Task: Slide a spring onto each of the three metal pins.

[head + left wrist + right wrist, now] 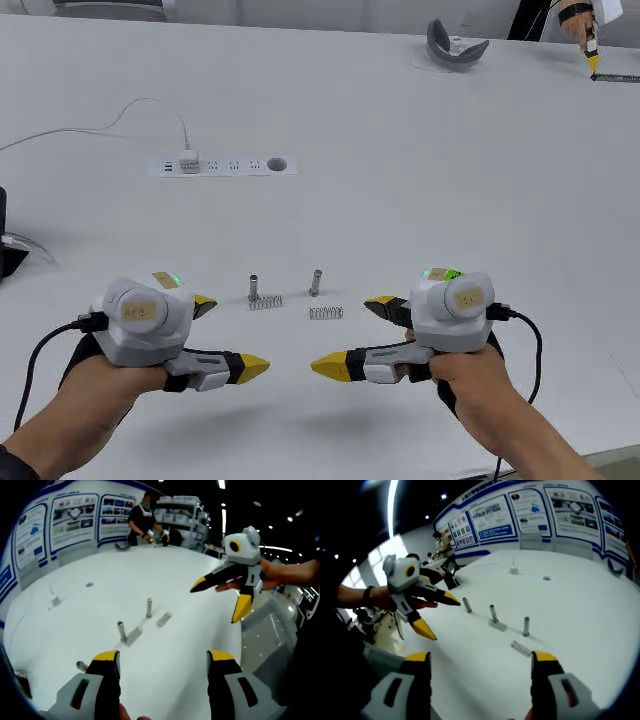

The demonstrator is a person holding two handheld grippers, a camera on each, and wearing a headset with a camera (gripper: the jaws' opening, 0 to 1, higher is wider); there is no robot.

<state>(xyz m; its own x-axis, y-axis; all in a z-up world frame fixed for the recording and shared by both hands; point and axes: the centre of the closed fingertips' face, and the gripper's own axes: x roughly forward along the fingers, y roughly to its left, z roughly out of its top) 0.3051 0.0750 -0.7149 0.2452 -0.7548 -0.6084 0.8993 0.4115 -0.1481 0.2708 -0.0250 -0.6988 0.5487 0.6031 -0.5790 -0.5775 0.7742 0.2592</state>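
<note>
Left tongs (233, 333) and right tongs (345, 333) were held over the near edge of the counter (420, 180), tips turned toward each other. Both were spread apart, with nothing between the jaws. Just past the tips the near spring (326, 313) was seen lying flat, and the left spring (266, 302) a little farther in. No spring was on a pin yet. The middle pin (253, 288) and right pin (316, 282) stood upright, each just beside a spring. The third pin (467, 604) was picked up in the right gripper view, close to one tip of the left tongs.

Risks, as judged:
- The springs looked thin and round, so an off-centre pinch could roll or flick one away, and a hard squeeze could bend it.
- A spring brought down tilted could catch on a pin top and tip the pin. Whether the pins were fixed to the counter could not be told.
- The third pin could be knocked if the left tongs were swung without lifting.

Hard to make out:
- In the head view the third pin was covered by the left tongs.
- Whether a third spring lay on the counter could not be told.
- The coil ends were too small to read.
- Farther back a power strip (222, 166) lay mid-counter, and a grey object (456, 47) near the far edge could not be identified.
</note>
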